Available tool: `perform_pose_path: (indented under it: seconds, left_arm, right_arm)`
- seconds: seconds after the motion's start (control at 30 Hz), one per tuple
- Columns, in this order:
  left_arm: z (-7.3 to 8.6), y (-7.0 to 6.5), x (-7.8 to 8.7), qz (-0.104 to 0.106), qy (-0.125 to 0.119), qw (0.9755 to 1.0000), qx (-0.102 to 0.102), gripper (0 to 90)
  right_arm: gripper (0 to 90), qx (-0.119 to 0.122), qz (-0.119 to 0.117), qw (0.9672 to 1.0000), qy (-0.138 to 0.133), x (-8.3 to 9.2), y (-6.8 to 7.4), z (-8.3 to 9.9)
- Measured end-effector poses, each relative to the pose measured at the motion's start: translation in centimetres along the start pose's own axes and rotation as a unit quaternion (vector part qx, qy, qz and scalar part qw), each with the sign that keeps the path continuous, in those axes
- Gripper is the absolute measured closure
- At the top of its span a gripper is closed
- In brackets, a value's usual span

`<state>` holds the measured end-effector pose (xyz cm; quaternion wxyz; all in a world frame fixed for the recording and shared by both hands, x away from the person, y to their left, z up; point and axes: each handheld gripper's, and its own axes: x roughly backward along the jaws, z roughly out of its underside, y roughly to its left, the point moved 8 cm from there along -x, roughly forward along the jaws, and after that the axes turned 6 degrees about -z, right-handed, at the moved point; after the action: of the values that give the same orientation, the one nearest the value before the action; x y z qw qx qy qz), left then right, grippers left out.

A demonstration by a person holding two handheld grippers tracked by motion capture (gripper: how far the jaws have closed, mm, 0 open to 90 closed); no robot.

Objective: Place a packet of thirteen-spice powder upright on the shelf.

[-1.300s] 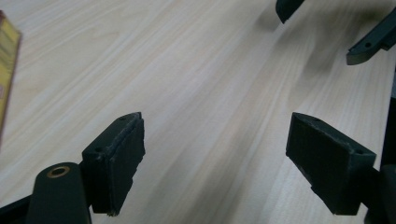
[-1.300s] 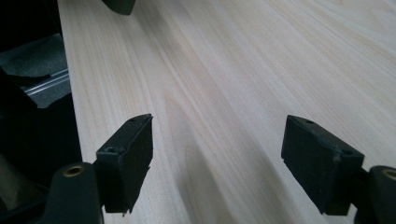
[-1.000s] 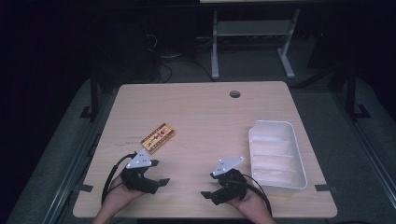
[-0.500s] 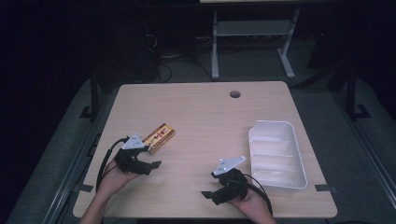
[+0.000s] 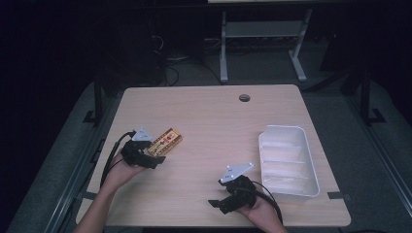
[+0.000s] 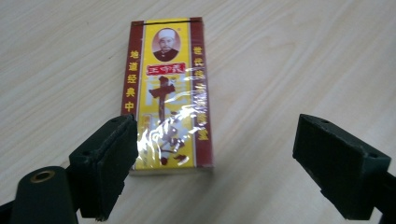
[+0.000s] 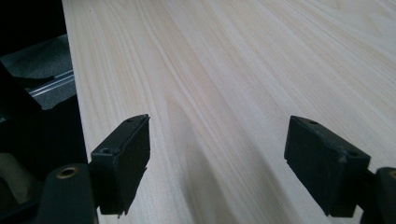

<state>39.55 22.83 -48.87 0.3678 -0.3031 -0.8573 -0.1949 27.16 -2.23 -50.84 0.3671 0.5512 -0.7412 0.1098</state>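
Left claw (image 6: pixel 208 172), just opened wide, lines up on the yellow box (image 6: pixel 168 93); next, close around it.

Glossy film-wrapped box (image 6: pixel 168 93) on matt wooden table (image 5: pixel 214 116)

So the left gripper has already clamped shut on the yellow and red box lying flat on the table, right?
Not clamped. In the left gripper view the left gripper stands open, pads clear of the yellow and red box, which does lie flat on the table.
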Motion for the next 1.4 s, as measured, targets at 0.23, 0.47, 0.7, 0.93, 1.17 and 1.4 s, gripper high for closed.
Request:
perform_pose_path:
  seconds: [0.23,0.47,0.7,0.93,1.17,1.4]
  left_arm:
    - [0.0,0.9,-1.7,-0.013,0.024,0.9996,0.006,13.5]
    - [-0.9,1.6,-2.3,-0.016,0.038,0.9991,0.004,13.6]
    - [-0.9,2.0,-3.2,-0.016,0.05,0.9986,0.013,14.0]
    - [-0.4,2.1,-3.9,-0.012,0.065,0.9977,0.014,15.6]
    - [0.0,2.1,-4.6,-0.008,0.08,0.9967,0.009,28.8]
    - [0.1,2.3,-4.6,-0.005,0.079,0.9967,0.017,31.1]
  right_arm:
    - [22.1,-0.002,-0.005,1.0,-0.002,0.2,-0.1,0.1]
    - [22.1,0.004,-0.009,0.9999,0.007,-0.1,0.0,0.2]
    - [22.1,0.007,-0.01,0.9999,0.011,-0.3,0.2,0.3]
    - [22.0,0.007,-0.012,0.9998,0.013,-0.4,0.3,0.3]
    - [21.6,0.006,-0.01,0.9999,0.011,-0.4,0.3,0.3]
    - [21.5,0.009,-0.008,0.9999,0.008,-0.3,0.3,0.2]
